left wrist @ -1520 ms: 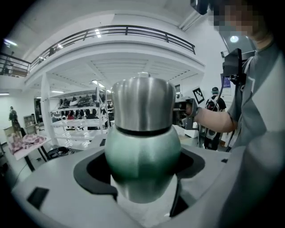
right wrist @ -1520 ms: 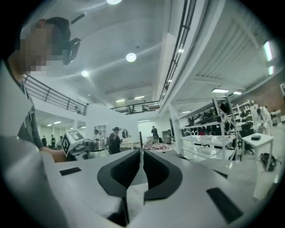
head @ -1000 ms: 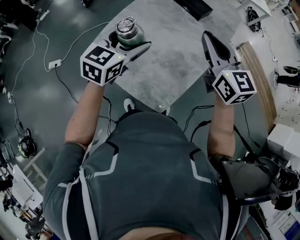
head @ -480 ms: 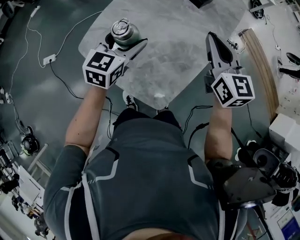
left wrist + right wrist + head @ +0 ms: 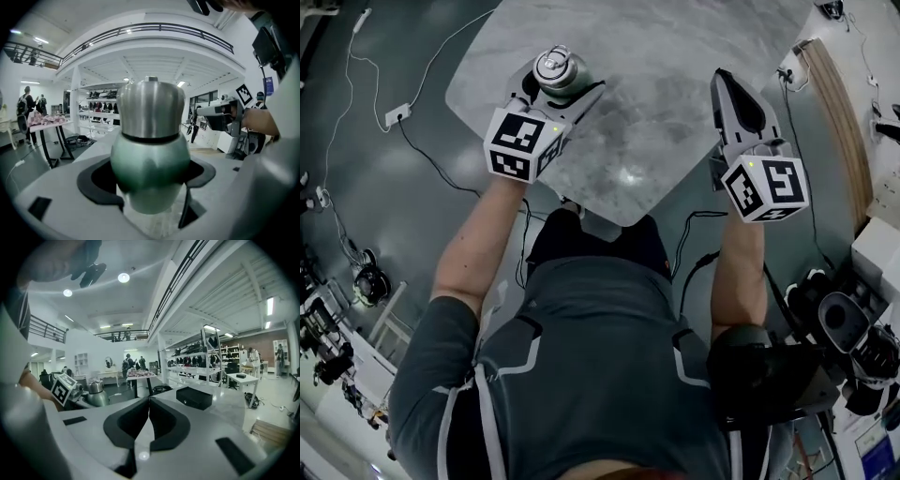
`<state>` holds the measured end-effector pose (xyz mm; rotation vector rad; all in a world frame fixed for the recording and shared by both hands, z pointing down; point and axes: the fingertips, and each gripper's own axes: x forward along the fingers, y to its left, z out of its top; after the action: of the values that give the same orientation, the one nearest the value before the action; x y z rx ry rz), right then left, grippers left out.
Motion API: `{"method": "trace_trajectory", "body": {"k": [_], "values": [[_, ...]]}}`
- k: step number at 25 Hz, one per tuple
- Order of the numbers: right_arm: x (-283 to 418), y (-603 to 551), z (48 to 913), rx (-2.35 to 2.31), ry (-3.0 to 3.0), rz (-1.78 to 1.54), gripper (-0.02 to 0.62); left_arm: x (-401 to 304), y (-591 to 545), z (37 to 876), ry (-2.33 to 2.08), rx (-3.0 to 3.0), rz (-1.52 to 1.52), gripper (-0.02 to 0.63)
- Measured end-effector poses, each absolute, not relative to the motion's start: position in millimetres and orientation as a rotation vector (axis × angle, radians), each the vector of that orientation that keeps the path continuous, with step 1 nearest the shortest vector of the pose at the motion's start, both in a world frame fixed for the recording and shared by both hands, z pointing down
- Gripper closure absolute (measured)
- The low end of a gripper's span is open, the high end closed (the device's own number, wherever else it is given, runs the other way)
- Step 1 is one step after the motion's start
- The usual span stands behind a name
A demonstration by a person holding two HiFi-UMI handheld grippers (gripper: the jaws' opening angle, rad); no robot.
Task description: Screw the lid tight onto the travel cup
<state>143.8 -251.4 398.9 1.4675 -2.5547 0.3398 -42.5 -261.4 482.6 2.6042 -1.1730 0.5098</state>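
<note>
The left tool [image 5: 565,97] clamps the green travel cup [image 5: 560,70] round its belly, with the steel lid [image 5: 150,107] on top. It sits at upper centre-left of the head view, over the counter [image 5: 666,56] near its left edge. The right tool [image 5: 734,94], jaws pressed together and empty, hangs near the right edge. Bare counter lies between them, and a black box [image 5: 194,398] sits farther back.

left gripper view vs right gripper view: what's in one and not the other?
Left only: up close, the left hand-held gripper clamped on the green cup, below its steel lid. Right only: the right hand-held gripper end-on, shut on nothing, and a black box. Both: the table, the lidded cup, and the other gripper's marker cube.
</note>
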Motion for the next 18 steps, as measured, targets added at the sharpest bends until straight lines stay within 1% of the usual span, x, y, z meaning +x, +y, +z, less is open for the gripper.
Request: {"method": "trace_trajectory", "body": {"k": [3, 8, 11, 18], "values": [[146.5, -253.8, 427.5, 1.484, -2.531, 0.400, 0.566, -38.1, -266.1, 513.9, -1.154, 2.587, 0.530, 0.219], [133.8, -255.3, 468.7, 1.393, -2.543, 0.365, 0.566, -33.2, -273.7, 567.5, -1.138, 2.550, 0.545, 0.219], [135.8, -259.2, 492.0, 1.384, -2.518, 0.402, 0.566, -30.9, -279.6, 593.9, -1.157, 2.534, 0.574, 0.219], [136.6, -263.1, 531.2, 1.362, -2.513, 0.478, 0.566, -30.1, -286.9, 630.6, -1.165, 2.498, 0.596, 0.219]]}}
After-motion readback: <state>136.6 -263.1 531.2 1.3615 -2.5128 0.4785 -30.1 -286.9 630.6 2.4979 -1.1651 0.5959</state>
